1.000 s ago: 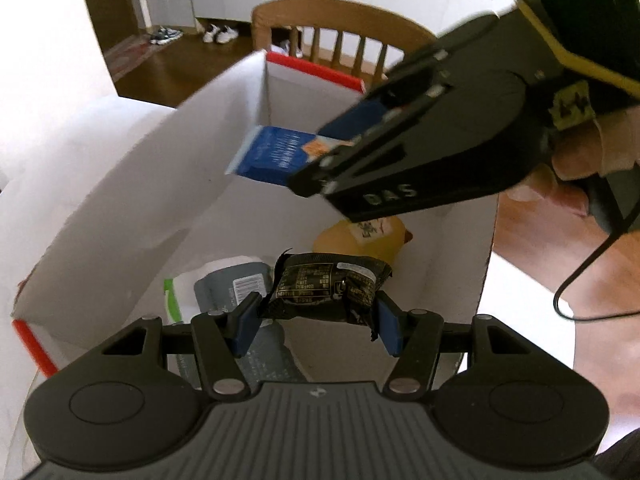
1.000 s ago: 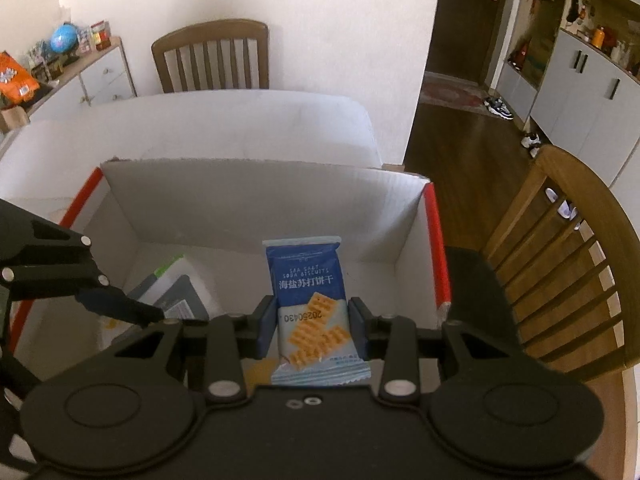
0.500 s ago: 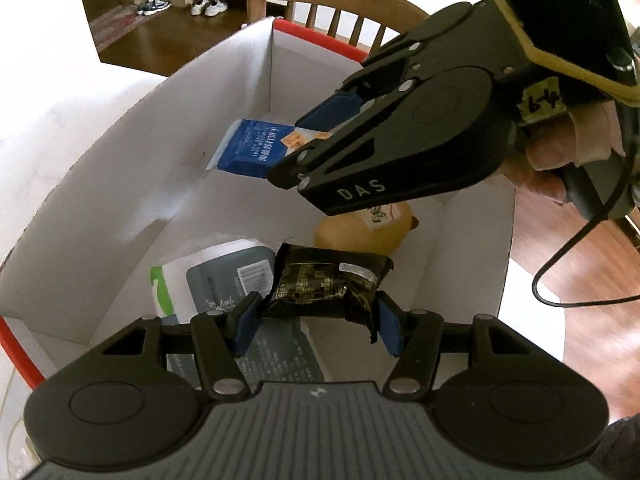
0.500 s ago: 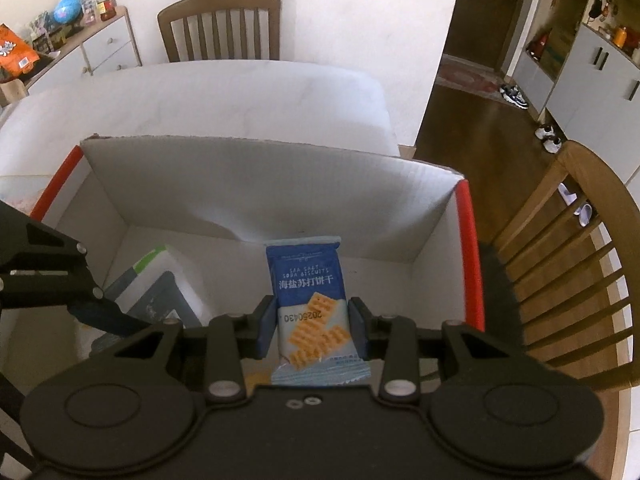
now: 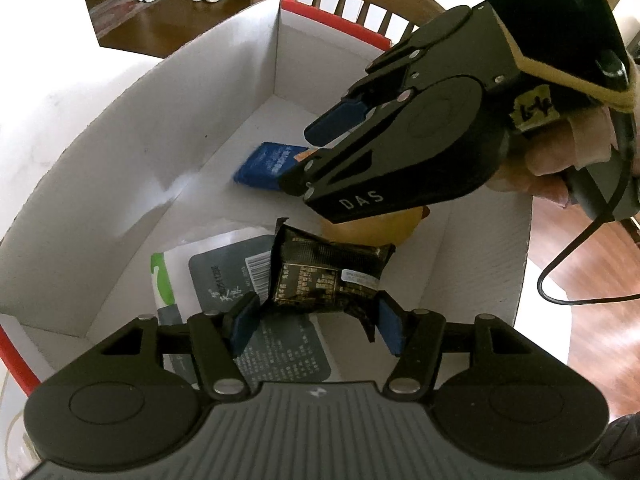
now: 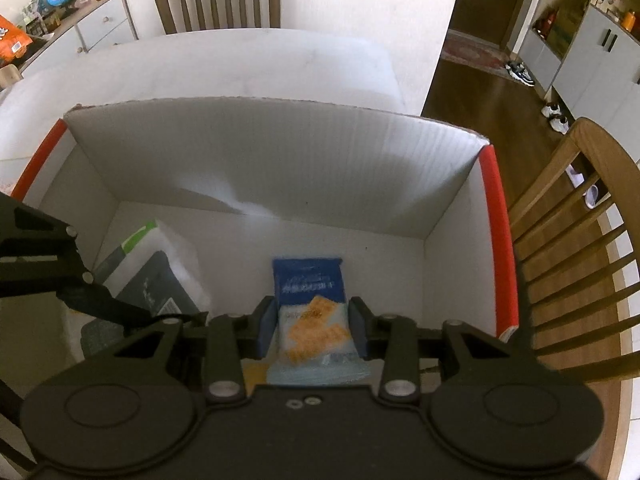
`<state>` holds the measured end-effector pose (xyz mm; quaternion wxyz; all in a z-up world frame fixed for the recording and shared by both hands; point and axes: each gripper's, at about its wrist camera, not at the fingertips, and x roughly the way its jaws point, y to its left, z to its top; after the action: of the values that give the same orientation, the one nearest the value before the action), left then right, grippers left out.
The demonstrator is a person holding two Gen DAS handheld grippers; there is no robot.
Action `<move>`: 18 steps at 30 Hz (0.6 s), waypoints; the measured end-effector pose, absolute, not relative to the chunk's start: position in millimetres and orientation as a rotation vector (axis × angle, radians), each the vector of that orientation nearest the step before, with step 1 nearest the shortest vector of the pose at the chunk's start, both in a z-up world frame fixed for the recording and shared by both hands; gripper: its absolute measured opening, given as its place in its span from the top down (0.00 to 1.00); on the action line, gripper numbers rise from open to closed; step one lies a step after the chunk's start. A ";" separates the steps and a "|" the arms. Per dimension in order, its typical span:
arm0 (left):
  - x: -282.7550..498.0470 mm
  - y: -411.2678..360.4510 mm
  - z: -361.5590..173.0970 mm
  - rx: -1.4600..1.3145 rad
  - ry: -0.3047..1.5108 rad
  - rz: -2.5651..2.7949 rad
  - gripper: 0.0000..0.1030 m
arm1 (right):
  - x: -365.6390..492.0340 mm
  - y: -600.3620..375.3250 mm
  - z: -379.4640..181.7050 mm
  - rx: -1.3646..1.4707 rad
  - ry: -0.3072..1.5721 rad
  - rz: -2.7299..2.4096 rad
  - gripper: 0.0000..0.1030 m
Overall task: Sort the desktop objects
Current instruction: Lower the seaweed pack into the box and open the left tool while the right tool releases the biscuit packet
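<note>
Both grippers reach down into a white cardboard box (image 6: pixel 256 160) with red edges. The left gripper (image 5: pixel 316 320) has a black snack packet (image 5: pixel 326 276) between its 2 blue pads, its jaws opening, above a grey-and-white pouch (image 5: pixel 224 276) on the box floor. The right gripper (image 6: pixel 310 326) pinches a blue cracker packet (image 6: pixel 310 304) near the box's right wall.
</note>
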<state>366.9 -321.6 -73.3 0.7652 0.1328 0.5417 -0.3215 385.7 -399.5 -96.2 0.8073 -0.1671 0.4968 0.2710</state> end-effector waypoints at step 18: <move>348.1 -308.3 -48.9 0.251 1.089 -0.678 0.32 | 372.7 -406.8 -78.2 -0.317 1.047 0.584 0.52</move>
<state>348.1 -308.3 -48.9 0.7941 0.1167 0.5064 -0.3153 372.7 -406.8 -78.2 0.8139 -0.1484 0.4907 0.2735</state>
